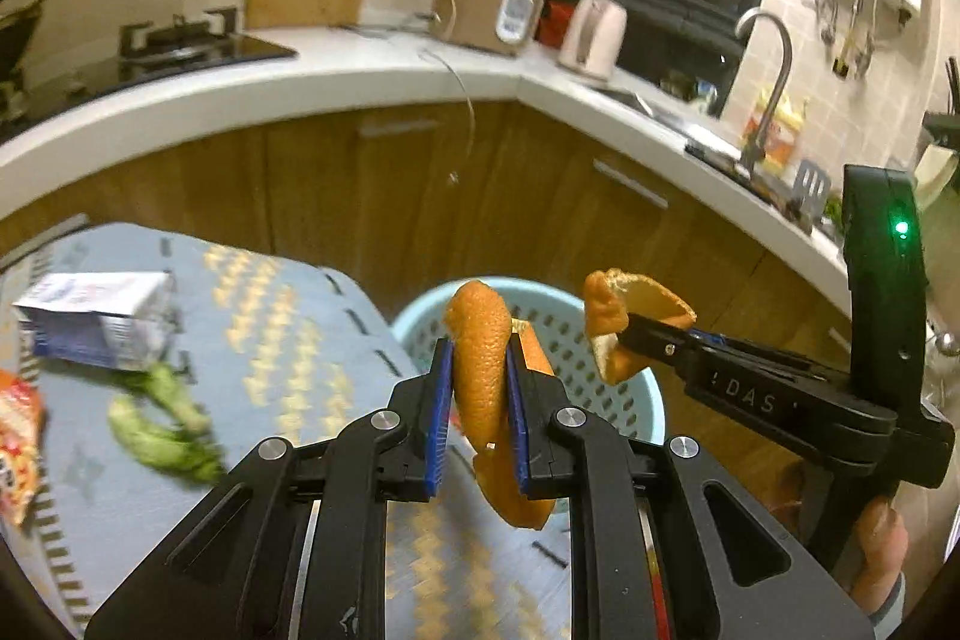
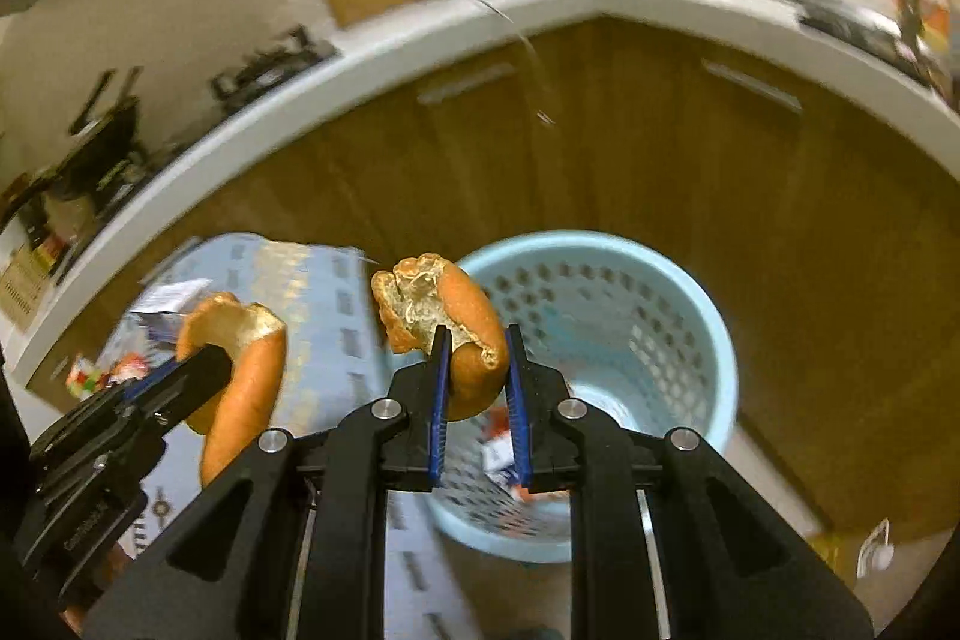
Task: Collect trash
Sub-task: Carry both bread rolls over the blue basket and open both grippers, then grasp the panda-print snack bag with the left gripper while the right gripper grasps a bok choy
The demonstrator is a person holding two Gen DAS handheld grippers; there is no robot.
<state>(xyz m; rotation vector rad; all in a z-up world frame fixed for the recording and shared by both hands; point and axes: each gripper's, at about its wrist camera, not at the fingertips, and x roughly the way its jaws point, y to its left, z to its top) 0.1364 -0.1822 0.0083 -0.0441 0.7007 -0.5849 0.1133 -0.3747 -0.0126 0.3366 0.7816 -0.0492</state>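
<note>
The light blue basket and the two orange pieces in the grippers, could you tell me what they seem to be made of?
Basket: apparently moulded plastic, matte, with perforated walls.
Orange pieces: seemingly citrus peel, with dimpled orange skin and pale pith inside.

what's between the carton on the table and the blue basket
In the left wrist view, green vegetable scraps and bare patterned tablecloth lie between the carton and the blue basket.

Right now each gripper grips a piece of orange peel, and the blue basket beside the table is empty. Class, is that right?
Not quite. The blue basket is not empty: the right wrist view shows scraps at its bottom. Each gripper does grip orange peel.
</note>
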